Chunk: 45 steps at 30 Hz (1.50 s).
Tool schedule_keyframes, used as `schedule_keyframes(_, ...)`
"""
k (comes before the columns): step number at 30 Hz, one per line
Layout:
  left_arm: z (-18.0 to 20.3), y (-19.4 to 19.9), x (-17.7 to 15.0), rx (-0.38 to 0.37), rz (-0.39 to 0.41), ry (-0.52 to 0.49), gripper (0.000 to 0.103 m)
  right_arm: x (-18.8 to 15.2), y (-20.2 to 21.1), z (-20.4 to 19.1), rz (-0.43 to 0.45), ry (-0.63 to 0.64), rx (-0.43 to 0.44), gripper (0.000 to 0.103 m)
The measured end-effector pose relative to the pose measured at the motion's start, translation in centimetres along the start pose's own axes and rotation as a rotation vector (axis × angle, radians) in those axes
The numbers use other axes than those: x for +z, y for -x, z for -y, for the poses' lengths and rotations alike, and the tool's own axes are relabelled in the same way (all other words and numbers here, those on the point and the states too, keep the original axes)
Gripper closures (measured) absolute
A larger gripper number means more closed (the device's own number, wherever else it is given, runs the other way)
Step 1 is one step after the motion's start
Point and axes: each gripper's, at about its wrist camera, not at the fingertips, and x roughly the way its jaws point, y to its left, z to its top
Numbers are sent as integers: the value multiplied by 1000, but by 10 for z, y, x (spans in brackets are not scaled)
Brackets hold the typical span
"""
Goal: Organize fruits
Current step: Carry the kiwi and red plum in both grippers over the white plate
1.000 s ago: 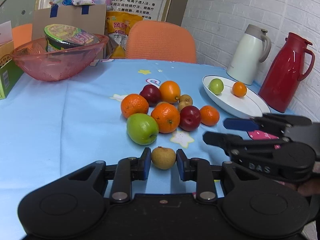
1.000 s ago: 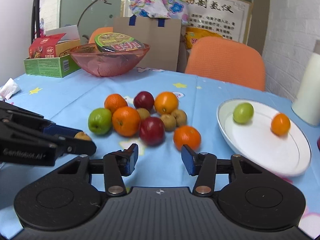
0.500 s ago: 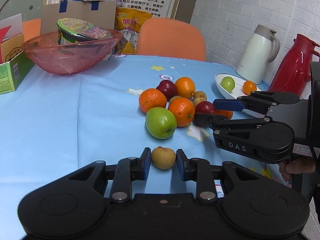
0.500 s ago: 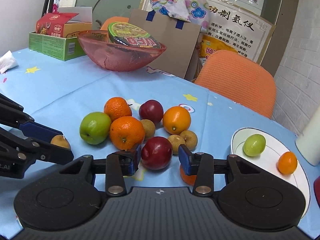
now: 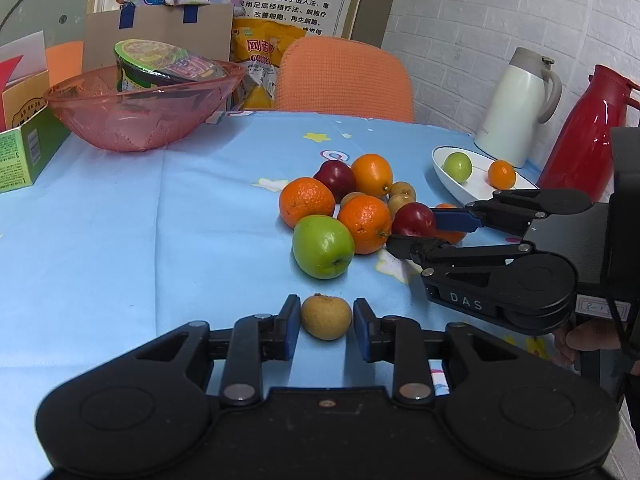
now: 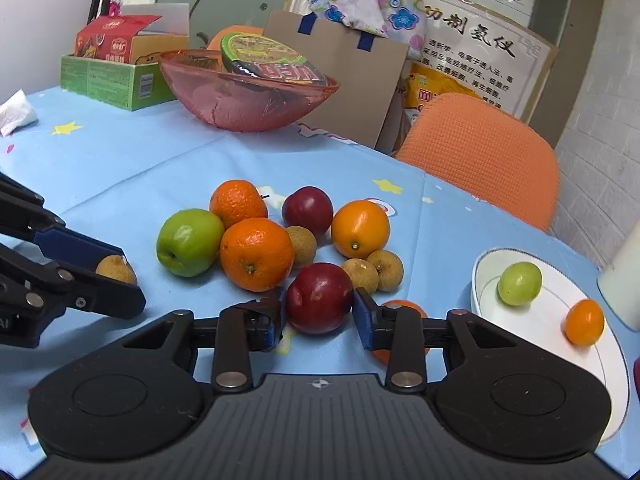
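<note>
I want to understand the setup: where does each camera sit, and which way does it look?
Left wrist: on the left gripper, looking across the table; brown fruit between its fingers; right gripper and hand show.
Right wrist: on the right gripper, facing the pile; red apple between its fingers; left gripper shows.
Shared: green apple, plate.

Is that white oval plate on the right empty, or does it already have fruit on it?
Not empty. The white oval plate holds two fruits: a small green fruit and a small orange fruit; most of its surface is bare.
</note>
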Motion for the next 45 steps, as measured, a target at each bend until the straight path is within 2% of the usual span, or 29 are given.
schedule_keyframes(6, 8, 5, 13, -59, 23, -2, 11, -1, 34, 18, 91, -94, -6, 42)
schedule_keyframes(11, 33, 0, 41, -136, 63, -32, 11, -8, 59, 48, 139, -156, -92, 42)
schedule_keyframes(17, 73, -27, 76, -225, 69, -67, 11, -25, 68, 90, 131, -230, -204, 42)
schedule_keyframes(21, 100, -53, 95, -256, 62, -94, 11, -37, 71, 114, 123, -274, -264, 42)
schedule_keyframes(27, 130, -96, 114, -306, 34, -127, 11, -54, 68, 141, 99, -319, -315, 41)
schedule_keyframes(32, 159, -127, 120, -303, 51, -228, 11, -66, 57, 156, 77, -329, -320, 42)
schedule_keyframes(37, 177, -154, 124, -313, 41, -282, 11, -73, 45, 167, 52, -336, -315, 42)
schedule_keyframes(45, 181, -187, 138, -231, 12, -244, 11, -68, 35, 178, 39, -326, -308, 41)
